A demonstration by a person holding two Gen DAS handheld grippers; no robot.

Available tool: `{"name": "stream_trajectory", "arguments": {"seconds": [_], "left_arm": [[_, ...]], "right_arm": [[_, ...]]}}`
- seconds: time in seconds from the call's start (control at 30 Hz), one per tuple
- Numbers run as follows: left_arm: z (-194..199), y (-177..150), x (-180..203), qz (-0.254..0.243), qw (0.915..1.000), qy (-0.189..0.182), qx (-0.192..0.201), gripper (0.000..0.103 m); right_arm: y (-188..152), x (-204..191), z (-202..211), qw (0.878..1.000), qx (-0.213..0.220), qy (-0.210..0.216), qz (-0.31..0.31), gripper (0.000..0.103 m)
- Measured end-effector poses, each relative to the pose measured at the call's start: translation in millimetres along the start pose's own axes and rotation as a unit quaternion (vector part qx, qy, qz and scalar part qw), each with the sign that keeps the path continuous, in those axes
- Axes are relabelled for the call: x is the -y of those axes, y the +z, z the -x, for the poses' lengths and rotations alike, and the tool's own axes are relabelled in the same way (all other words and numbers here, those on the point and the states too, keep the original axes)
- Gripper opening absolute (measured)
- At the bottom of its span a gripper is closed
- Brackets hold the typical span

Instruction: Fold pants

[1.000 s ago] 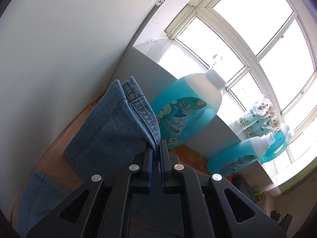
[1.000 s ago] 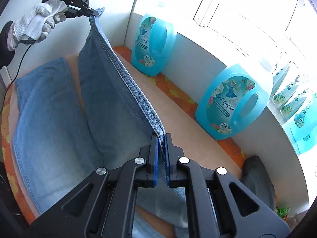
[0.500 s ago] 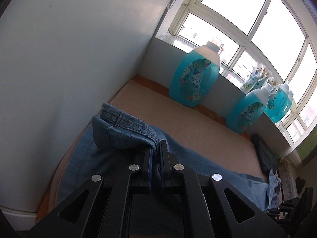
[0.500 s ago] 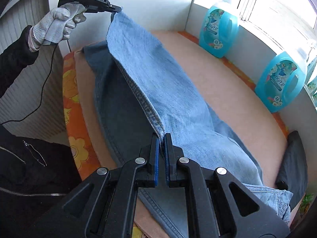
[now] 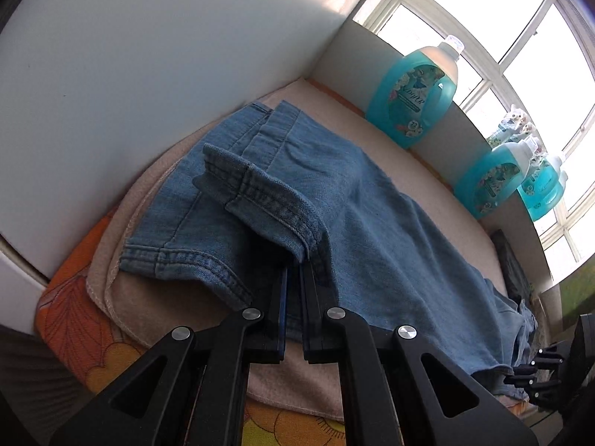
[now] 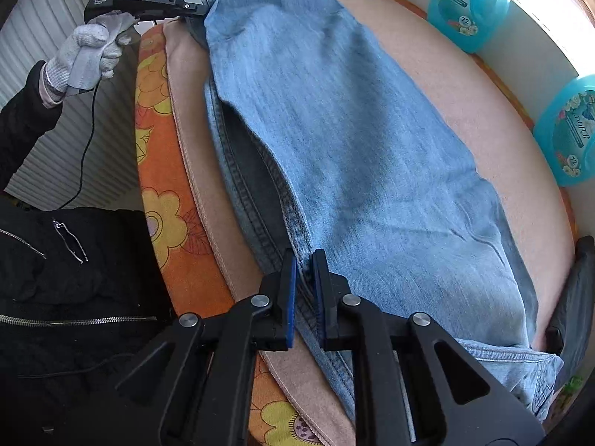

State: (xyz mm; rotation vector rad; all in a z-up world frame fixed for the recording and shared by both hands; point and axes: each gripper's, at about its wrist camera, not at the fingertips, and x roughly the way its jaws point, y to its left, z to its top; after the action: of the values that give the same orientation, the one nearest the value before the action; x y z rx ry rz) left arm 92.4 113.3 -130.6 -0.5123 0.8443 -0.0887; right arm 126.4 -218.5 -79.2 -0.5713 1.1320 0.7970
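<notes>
Denim pants (image 5: 372, 223) lie ahead of the left gripper (image 5: 293, 271), clamped on a hem beside the white wall (image 5: 148, 74); three blue detergent bottles (image 5: 412, 93) line the far edge. Right view: right gripper (image 6: 303, 271) jaws opening around the seam, bare pink blanket (image 6: 465, 93) beyond, two bottles.

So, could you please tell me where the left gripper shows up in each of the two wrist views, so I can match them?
Left wrist view: the left gripper fills the bottom centre, its own fingers pinching a hem of the jeans.
Right wrist view: it sits at the top left, held by a gloved hand, clamped on the jeans' far corner.
Shared landmark: the large blue detergent bottle by the window.
</notes>
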Motion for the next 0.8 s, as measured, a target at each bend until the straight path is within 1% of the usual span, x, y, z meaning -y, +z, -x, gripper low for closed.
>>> {"name": "stream_trajectory", "arguments": {"seconds": [0.07, 0.13, 0.17, 0.2, 0.23, 0.3, 0.37, 0.5, 0.53, 0.57, 0.6, 0.63, 0.7, 0.73, 0.8], "left_arm": [[5, -2, -2, -0.005, 0.9999, 0.001, 0.01, 0.005], [12, -3, -1, -0.007, 0.9997, 0.005, 0.024, 0.005], [17, -4, -2, -0.011, 0.9995, 0.004, 0.028, 0.005], [19, -4, 0, -0.013, 0.9994, 0.007, 0.03, 0.008], [20, -3, 1, -0.012, 0.9993, 0.01, 0.033, 0.011], [20, 0, 1, -0.003, 0.9994, 0.013, 0.032, 0.035], [18, 4, -2, 0.019, 0.9993, 0.011, 0.03, 0.042], [15, 12, -6, 0.047, 0.9983, 0.013, 0.031, 0.042], [14, 14, -7, 0.054, 0.998, 0.012, 0.031, 0.042], [12, 16, -8, 0.064, 0.9975, 0.009, 0.029, 0.045], [11, 17, -9, 0.075, 0.9968, 0.006, 0.03, 0.05], [10, 18, -10, 0.082, 0.996, 0.005, 0.035, 0.051], [8, 21, -10, 0.09, 0.9943, 0.022, 0.053, 0.051], [6, 21, -11, 0.097, 0.9931, 0.029, 0.059, 0.051], [-2, 22, -15, 0.116, 0.9911, 0.031, 0.056, 0.051]], "right_arm": [[13, 1, 14, 0.999, 0.021, 0.023, 0.006, 0.022], [31, 0, 29, 0.998, 0.049, 0.029, 0.022, 0.025], [41, 0, 35, 0.997, 0.065, 0.021, 0.03, 0.032], [52, 1, 41, 0.996, 0.081, 0.014, 0.038, 0.043], [64, 3, 45, 0.994, 0.096, 0.011, 0.045, 0.045], [93, 9, 45, 0.991, 0.121, 0.011, 0.05, 0.046], [126, 17, 38, 0.989, 0.138, 0.023, 0.045, 0.046], [191, 33, 19, 0.984, 0.168, 0.037, 0.034, 0.047], [207, 39, 11, 0.984, 0.17, 0.048, 0.026, 0.047], [224, 44, 3, 0.983, 0.172, 0.06, 0.018, 0.048], [239, 49, -6, 0.983, 0.171, 0.069, 0.014, 0.051], [255, 52, -17, 0.983, 0.17, 0.068, 0.017, 0.052], [287, 56, -41, 0.984, 0.167, 0.059, 0.018, 0.053], [303, 58, -55, 0.985, 0.16, 0.064, 0.015, 0.053], [328, 62, -81, 0.986, 0.153, 0.068, 0.007, 0.053]]}}
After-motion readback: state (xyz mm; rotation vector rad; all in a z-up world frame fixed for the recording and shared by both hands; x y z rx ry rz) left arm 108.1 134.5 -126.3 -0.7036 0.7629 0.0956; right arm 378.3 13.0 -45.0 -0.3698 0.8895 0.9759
